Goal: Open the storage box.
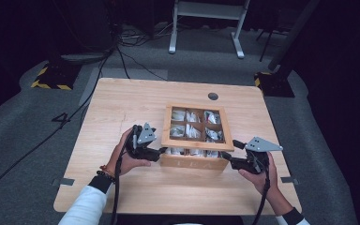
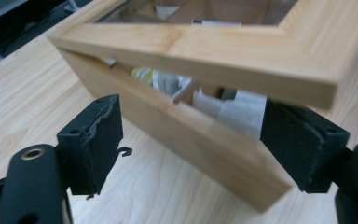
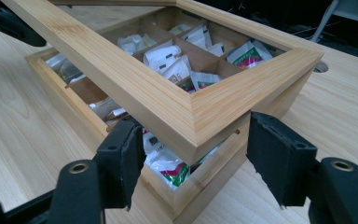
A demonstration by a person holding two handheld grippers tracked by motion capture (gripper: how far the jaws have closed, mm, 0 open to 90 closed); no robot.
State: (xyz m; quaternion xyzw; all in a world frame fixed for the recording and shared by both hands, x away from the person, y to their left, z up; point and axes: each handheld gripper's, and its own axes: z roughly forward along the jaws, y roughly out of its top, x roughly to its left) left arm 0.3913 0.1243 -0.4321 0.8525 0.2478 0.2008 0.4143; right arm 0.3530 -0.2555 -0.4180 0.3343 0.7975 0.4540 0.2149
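A wooden tea box (image 1: 194, 161) stands on the table, its windowed lid (image 1: 197, 126) raised a little at the front. Sachets (image 3: 168, 56) fill its compartments. My left gripper (image 1: 161, 151) is at the box's front left corner. In the left gripper view its jaws (image 2: 193, 112) stand open astride the base's corner (image 2: 191, 140), under the tilted lid (image 2: 205, 46), with one pad (image 2: 93, 140) clear of the wall. My right gripper (image 1: 227, 157) is at the front right corner. Its open jaws (image 3: 193, 122) flank the lid's corner (image 3: 135, 79) above the base (image 3: 205, 186).
The light wooden table (image 1: 122, 103) has a round cable hole (image 1: 213, 96) behind the box. On the grey floor beyond are cables, a white desk frame (image 1: 206, 18) and hazard-striped stand bases (image 1: 51, 79). A person's hands and white sleeves come in at the table's near edge.
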